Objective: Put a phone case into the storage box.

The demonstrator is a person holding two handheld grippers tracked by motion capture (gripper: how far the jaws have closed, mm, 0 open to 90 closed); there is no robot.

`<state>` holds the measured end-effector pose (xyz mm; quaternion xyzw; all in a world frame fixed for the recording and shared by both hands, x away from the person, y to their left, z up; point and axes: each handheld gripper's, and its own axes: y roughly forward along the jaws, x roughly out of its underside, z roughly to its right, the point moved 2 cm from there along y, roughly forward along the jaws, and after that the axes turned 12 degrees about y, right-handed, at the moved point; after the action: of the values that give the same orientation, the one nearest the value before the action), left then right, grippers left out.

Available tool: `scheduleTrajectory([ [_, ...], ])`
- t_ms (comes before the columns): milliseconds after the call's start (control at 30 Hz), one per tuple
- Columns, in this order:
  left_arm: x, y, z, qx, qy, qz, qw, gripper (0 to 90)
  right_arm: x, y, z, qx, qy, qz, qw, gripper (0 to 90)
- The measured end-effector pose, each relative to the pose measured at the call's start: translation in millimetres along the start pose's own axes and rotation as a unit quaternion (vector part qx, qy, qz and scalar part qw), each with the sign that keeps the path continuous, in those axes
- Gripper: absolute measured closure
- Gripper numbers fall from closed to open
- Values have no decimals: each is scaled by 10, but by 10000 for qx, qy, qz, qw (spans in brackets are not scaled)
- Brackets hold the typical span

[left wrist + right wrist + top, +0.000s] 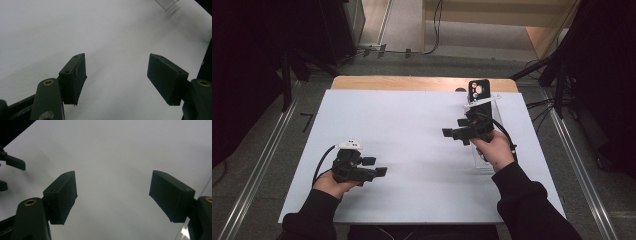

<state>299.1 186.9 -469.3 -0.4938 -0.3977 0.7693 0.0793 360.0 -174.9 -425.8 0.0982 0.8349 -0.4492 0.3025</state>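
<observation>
My left gripper (376, 166) hovers low over the near left of the white board (412, 125), pointing right. Its jaws stand open with nothing between them, only bare white surface behind them in the left gripper view (116, 58). My right gripper (453, 128) is at the right of the board, pointing left, beside a clear plastic stand (486, 112). A dark phone (479, 90) stands upright on that stand at the back right. The right gripper (113, 173) is also open and holds nothing. The left gripper's jaws (15, 162) show at the left edge of the right gripper view.
The white board lies on a wooden table (422, 83), with floor and metal rails around it. A corner of the clear stand (166, 3) shows at the top right of the left gripper view. Cables trail from both grippers.
</observation>
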Motion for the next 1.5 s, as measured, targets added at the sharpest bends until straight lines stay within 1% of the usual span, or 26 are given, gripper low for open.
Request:
scheduleTrajectory([
  [133,-3,-1,3,27,13,7,10000,316,110,-17,-46,-67,-137,-69,9999,206],
  [200,-4,-1,8,39,15,21,10000,316,162,-32,-65,-177,-162,-77,9997,206],
  [267,-4,-1,13,59,23,14,10000,316,219,-42,-85,-222,-304,-23,9993,207],
  [300,-4,-2,14,69,27,6,10000,315,251,-42,-98,-191,-359,-44,9992,207],
  [333,-4,-5,17,87,23,-3,10000,315,282,-37,-107,-181,-431,-105,9989,207],
  [400,-4,-9,26,134,20,11,9999,315,344,-26,-125,-219,-497,-281,9981,206],
  [467,-5,-17,33,171,52,4,9998,315,402,-18,-140,-273,-499,-393,9976,206],
  [567,-10,-20,49,207,85,19,9997,315,479,-23,-154,-366,-529,-418,9971,205],
  [667,-14,-21,70,272,131,43,9995,315,555,-37,-157,-459,-602,-350,9965,205],
  [733,-17,-24,85,312,155,78,9994,315,605,-48,-153,-442,-685,-344,9961,204],
  [900,-5,-36,116,412,264,109,9987,315,709,-64,-106,-468,-733,-459,9952,202],
  [933,4,-41,120,425,301,118,9986,315,730,-69,-100,-461,-702,-488,9953,202],
  [1067,22,-57,130,463,319,161,9983,315,797,-88,-74,-490,-712,-556,9947,200],
  [1100,27,-60,133,457,347,171,9982,315,810,-93,-63,-499,-753,-536,9945,200],
  [1233,50,-70,154,460,398,174,9980,315,898,-149,-31,-533,-676,-607,9944,198],
  [1333,68,-72,165,454,452,172,9978,315,981,-200,0,-548,-706,-620,9941,196],
  [1367,74,-70,169,473,466,174,9976,315,1008,-218,11,-550,-661,-638,9943,195],
  [1500,94,-63,189,472,521,152,9974,315,1086,-269,70,-579,-660,-648,9940,194],
])
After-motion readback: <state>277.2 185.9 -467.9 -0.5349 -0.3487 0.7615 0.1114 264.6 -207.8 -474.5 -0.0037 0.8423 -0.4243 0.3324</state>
